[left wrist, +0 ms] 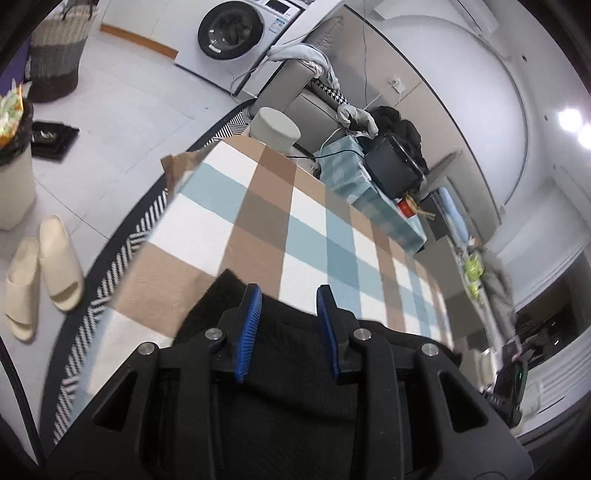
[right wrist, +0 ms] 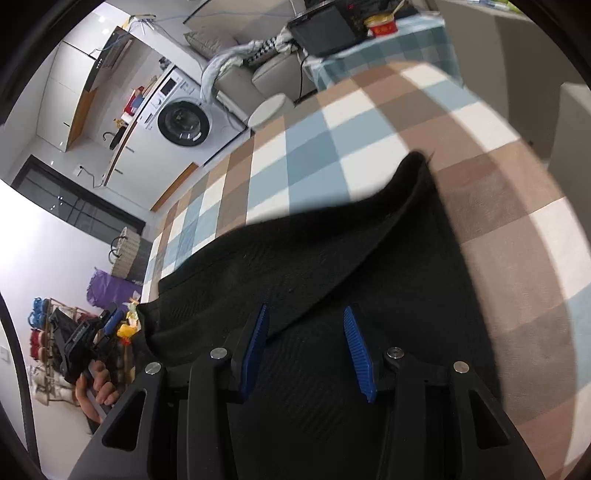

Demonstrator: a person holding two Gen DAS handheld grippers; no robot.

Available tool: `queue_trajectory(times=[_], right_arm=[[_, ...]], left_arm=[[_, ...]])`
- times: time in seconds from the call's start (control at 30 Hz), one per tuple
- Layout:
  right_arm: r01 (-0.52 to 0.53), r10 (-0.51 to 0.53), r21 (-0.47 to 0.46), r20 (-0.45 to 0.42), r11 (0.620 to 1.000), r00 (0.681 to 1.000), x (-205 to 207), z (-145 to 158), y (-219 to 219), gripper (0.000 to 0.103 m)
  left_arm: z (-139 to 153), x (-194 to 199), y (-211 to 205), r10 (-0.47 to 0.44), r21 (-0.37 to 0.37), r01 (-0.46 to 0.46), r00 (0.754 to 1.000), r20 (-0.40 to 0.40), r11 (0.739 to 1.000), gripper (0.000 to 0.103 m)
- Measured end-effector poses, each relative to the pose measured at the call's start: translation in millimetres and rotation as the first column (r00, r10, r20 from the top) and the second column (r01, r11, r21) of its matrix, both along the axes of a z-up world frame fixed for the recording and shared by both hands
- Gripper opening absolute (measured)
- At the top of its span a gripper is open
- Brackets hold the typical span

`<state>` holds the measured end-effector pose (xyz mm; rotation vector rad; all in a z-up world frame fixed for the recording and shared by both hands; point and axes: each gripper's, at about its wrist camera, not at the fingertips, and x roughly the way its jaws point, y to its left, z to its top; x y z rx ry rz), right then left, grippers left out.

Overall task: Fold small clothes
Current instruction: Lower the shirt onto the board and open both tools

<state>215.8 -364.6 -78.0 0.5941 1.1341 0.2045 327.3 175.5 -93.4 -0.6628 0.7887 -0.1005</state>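
A black knitted garment (right wrist: 332,258) lies on the checked brown, blue and white tablecloth (right wrist: 314,147), with a folded flap whose edge runs diagonally up to a pointed corner at the far right. My right gripper (right wrist: 304,314) is open, its blue pads above the garment's near part. In the left wrist view the same black garment (left wrist: 288,332) lies under my left gripper (left wrist: 290,291), which is open at the garment's far edge. The left gripper also shows in the right wrist view (right wrist: 85,343), held in a hand at the table's left end.
The cloth-covered table (left wrist: 258,206) ends at the left over a striped rug (left wrist: 122,258) with cream slippers (left wrist: 40,277). A washing machine (left wrist: 236,33), a laundry basket (left wrist: 59,55), a white stool (left wrist: 275,127) and a cluttered side table (left wrist: 369,184) stand beyond.
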Motion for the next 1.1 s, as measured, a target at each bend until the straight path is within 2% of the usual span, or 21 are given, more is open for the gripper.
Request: queue_trajectory(times=[0.13, 0.23, 0.27, 0.33, 0.4, 0.5, 0.73, 0.83, 0.9, 1.0, 1.1], right_arm=[[-0.02, 0.02, 0.075, 0.008, 0.997, 1.0, 21, -11, 16, 0.044], [0.003, -0.005, 0.136, 0.019, 0.991, 1.0, 44, -10, 22, 0.043], [0.02, -0.03, 0.155, 0.068, 0.988, 0.997, 50, -1, 22, 0.043], [0.037, -0.073, 0.164, 0.219, 0.986, 0.973, 50, 25, 21, 0.043], [0.072, -0.115, 0.156, 0.288, 0.985, 0.951, 46, 42, 17, 0.044], [0.067, -0.098, 0.12, 0.27, 0.991, 0.958, 44, 49, 15, 0.045], [0.03, -0.015, -0.08, 0.179, 0.996, 0.984, 18, 41, 7, 0.045], [0.036, -0.015, -0.139, 0.152, 0.99, 0.988, 6, 36, -5, 0.046], [0.034, -0.012, -0.163, 0.136, 0.986, 0.991, 1, 33, -15, 0.046], [0.024, 0.001, -0.216, 0.113, 0.976, 0.994, -12, 31, -24, 0.053], [-0.003, 0.026, -0.26, 0.082, 0.966, 0.996, -30, 30, -29, 0.055]], left_arm=[[0, -14, -5, -0.043, 0.049, 0.044, 0.999, -0.026, 0.998, 0.028], [-1, -25, -16, -0.086, 0.092, 0.089, 0.996, -0.038, 0.992, 0.028], [-2, -29, -20, -0.098, 0.103, 0.102, 0.994, -0.042, 0.989, 0.028], [0, -39, -25, -0.119, 0.119, 0.123, 0.992, -0.044, 0.985, 0.03], [2, -48, -26, -0.127, 0.142, 0.131, 0.991, -0.034, 0.981, 0.037], [5, -57, -27, -0.127, 0.173, 0.129, 0.992, -0.023, 0.976, 0.045], [-1, -52, -38, -0.139, 0.241, 0.15, 0.988, -0.06, 0.959, 0.047], [-3, -43, -40, -0.114, 0.32, 0.126, 0.992, -0.056, 0.939, 0.048], [-7, -35, -36, -0.057, 0.38, 0.087, 0.994, -0.089, 0.921, 0.048], [-14, -36, -24, -0.025, 0.36, 0.066, 0.993, -0.117, 0.931, 0.048], [-14, -55, -19, -0.033, 0.353, 0.072, 0.993, -0.117, 0.933, 0.048]])
